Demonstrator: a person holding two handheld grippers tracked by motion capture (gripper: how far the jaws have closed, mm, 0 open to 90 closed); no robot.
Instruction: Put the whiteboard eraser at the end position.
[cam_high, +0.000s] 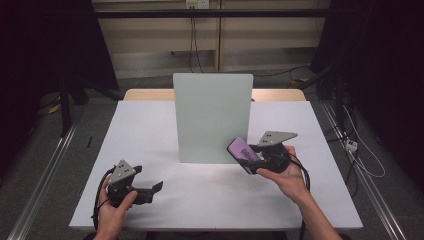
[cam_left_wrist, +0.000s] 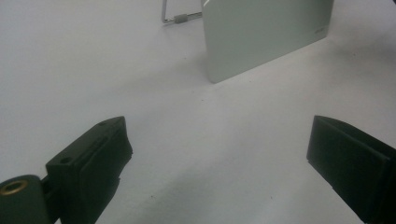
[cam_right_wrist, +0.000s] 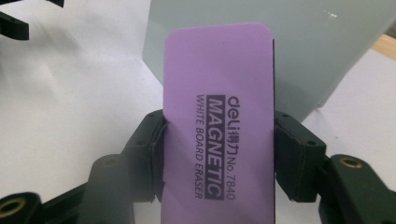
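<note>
Right gripper (cam_right_wrist: 219, 154): clamped across purple eraser (cam_right_wrist: 219, 116), board (cam_right_wrist: 299, 46) just ahead. Step: carry to board. Next: press eraser flat against face. Left gripper (cam_left_wrist: 219, 154): open, empty.

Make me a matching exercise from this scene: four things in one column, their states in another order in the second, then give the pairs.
Things:
1. left gripper
2. right gripper
3. purple eraser
4. pale green board

States:
A. stands upright on the white table
B. jaws apart, nothing between them
C. clamped between two black jaws
D. jaws pressed on a printed block

Pairs: 1-B, 2-D, 3-C, 4-A
</note>
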